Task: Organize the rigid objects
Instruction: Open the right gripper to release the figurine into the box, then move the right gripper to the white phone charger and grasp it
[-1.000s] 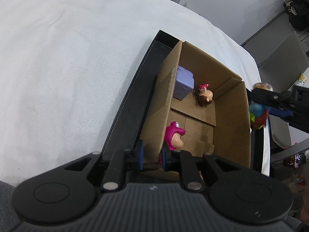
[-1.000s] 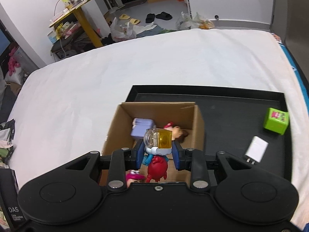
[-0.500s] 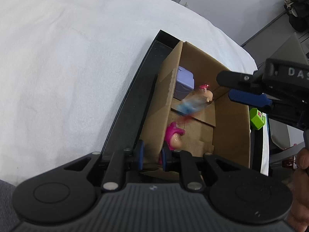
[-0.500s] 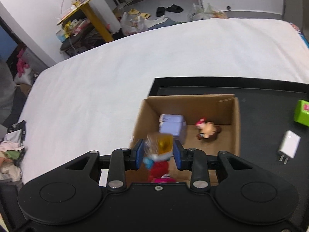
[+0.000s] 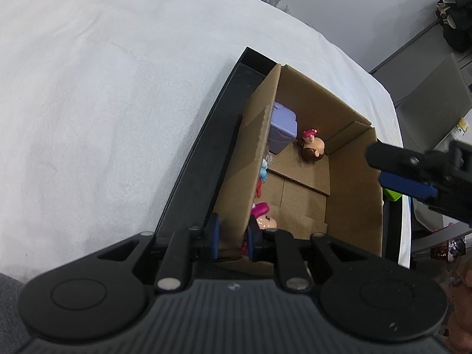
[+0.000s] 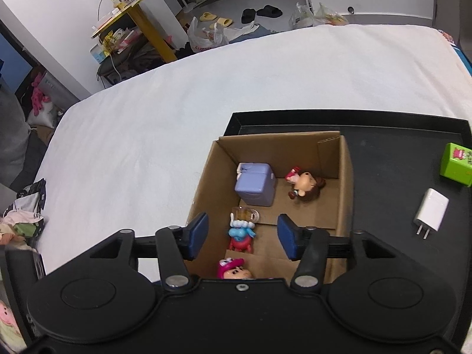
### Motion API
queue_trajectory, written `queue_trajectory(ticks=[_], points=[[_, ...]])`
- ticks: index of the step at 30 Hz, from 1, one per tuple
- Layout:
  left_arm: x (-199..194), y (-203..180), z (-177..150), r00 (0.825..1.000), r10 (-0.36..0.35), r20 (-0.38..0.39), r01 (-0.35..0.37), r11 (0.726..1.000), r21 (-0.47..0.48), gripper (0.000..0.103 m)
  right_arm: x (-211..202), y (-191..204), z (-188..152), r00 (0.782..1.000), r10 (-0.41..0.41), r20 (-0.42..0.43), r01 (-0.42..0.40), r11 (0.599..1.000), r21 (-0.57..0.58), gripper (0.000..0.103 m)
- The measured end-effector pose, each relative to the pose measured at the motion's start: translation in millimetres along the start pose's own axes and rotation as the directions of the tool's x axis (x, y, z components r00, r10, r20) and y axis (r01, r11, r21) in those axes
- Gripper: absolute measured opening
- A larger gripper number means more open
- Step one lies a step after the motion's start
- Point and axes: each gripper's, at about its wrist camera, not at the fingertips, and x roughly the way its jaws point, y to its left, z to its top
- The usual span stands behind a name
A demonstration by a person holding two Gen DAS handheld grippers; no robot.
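A cardboard box (image 6: 343,177) stands on a black tray (image 6: 389,147). My left gripper (image 5: 231,237) is shut on the box's near left wall (image 5: 250,153). Inside lie a lilac box toy (image 6: 255,183), a brown-haired figurine (image 6: 306,187), a pink-capped figurine (image 6: 233,268) and a blue-and-red figurine with a clear yellow top (image 6: 242,230). My right gripper (image 6: 242,237) hovers above the box with its jaws opening; that blue-and-red figurine lies on the box floor below the gap, free of the pads. The right gripper (image 5: 413,183) also shows over the box's right edge in the left wrist view.
A green cube (image 6: 456,163) and a white charger plug (image 6: 430,211) lie on the tray right of the box. The tray rests on a white bedsheet (image 6: 177,112). Beyond the bed are a yellow table (image 6: 138,14), bags and slippers on the floor.
My right gripper carried the blue-and-red figurine over the box, then its jaws spread and the figurine dropped onto the box floor. The left gripper kept its hold on the box wall.
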Motion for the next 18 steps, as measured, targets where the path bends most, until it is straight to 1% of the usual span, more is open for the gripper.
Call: queue_trajectory(ticks=[4,7,13,18], points=[[0,-2,0,1.000,0.007,0.002,-0.007,1.000,0.002,0.017,-8,-7,-1,1.000,-0.008,0.001,0.008,1.000,-0.008,0.055],[0,-2,0,1.000,0.008,0.003,-0.008,1.000,0.001,0.017,-15,-13,-1,1.000,-0.020,0.010,0.020,1.000,-0.007,0.061],[0,-3,0,1.000,0.015,0.007,-0.015,1.000,0.006,0.017,-27,-33,-1,0.999,-0.038,0.025,0.038,0.999,0.010,0.065],[0,-4,-1,1.000,0.020,0.009,-0.020,1.000,0.012,0.017,-35,-49,-4,0.998,-0.052,0.042,0.051,0.998,0.029,0.074]])
